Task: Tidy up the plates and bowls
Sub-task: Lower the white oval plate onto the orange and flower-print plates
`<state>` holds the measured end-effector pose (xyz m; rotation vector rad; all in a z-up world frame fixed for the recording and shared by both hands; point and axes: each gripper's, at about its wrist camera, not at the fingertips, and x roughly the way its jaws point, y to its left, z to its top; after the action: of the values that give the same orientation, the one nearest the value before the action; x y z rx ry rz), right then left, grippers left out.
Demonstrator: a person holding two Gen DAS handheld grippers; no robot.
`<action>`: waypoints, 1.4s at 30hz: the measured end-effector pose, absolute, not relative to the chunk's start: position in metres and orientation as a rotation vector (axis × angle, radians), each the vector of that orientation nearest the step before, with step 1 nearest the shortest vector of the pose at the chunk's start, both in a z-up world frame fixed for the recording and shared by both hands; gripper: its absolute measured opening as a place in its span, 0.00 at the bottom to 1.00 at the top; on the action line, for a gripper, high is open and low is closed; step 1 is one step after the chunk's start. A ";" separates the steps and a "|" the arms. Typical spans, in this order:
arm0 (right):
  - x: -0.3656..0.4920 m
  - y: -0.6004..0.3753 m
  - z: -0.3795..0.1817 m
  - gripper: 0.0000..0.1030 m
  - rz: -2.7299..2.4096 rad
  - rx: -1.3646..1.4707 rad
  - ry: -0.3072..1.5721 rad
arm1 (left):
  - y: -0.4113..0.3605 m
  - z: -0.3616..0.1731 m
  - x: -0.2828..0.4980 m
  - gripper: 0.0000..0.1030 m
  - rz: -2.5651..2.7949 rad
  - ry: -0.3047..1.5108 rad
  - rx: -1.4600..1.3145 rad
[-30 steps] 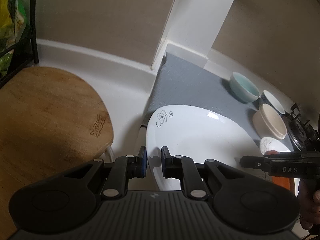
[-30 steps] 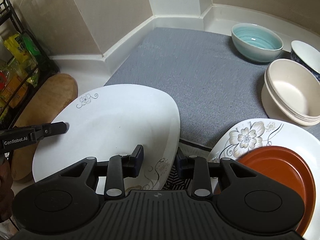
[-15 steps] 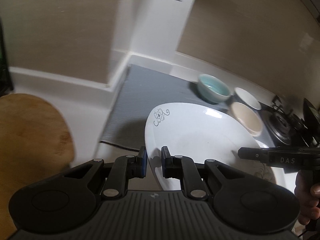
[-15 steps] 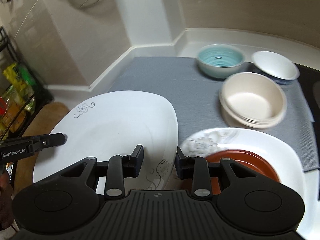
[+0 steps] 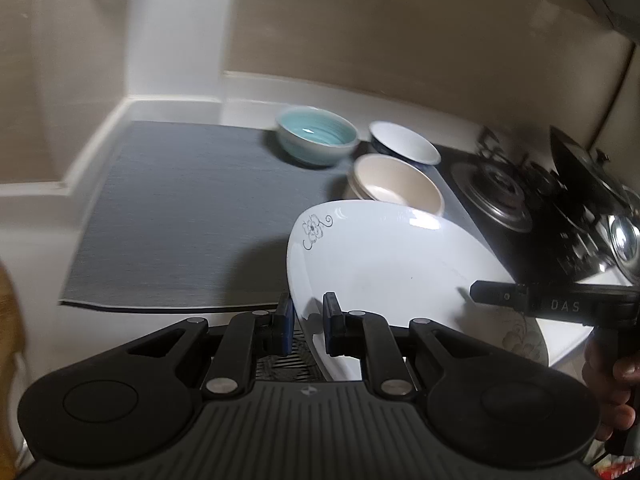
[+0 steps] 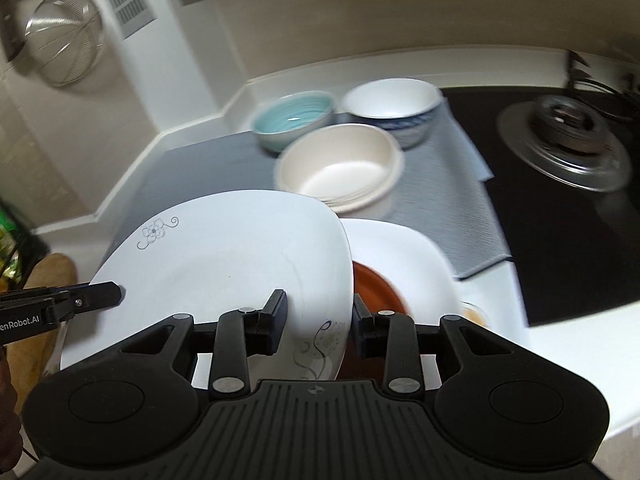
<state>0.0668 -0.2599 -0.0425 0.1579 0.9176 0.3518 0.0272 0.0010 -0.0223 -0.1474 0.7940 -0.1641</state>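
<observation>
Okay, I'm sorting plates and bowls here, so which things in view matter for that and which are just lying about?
Job:
white plate, held
second white plate
brown plate
teal bowl
blue-patterned bowl
cream bowls

Lying about:
grey mat
stove burner
strainer
cutting board

white plate (image 5: pixel 384 264): glazed ceramic, glossy, smooth, with a fine grey flower print
teal bowl (image 5: pixel 316 140): glazed ceramic, shiny, ringed inside
cream bowls (image 6: pixel 340 168): matt, smooth, plastic-like
red-brown plate (image 6: pixel 376 288): smooth, dull sheen
mat (image 5: pixel 192 208): grey woven cloth, matt, fine ribbed texture
counter (image 6: pixel 560 360): white, smooth
hob (image 6: pixel 568 240): black glass, glossy; metal burner ring
strainer (image 6: pixel 64 40): wire mesh, metal
left tongs (image 5: pixel 307 320): matt black plastic, blue pads
</observation>
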 end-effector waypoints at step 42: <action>0.066 -0.283 -0.060 0.43 0.264 0.037 0.966 | -0.056 -0.060 0.049 0.30 -0.193 0.862 0.009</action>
<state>0.0662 -0.2832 -0.0601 0.0372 0.9661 0.2636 0.0491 -0.0562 -0.0603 0.0090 0.8625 -0.1930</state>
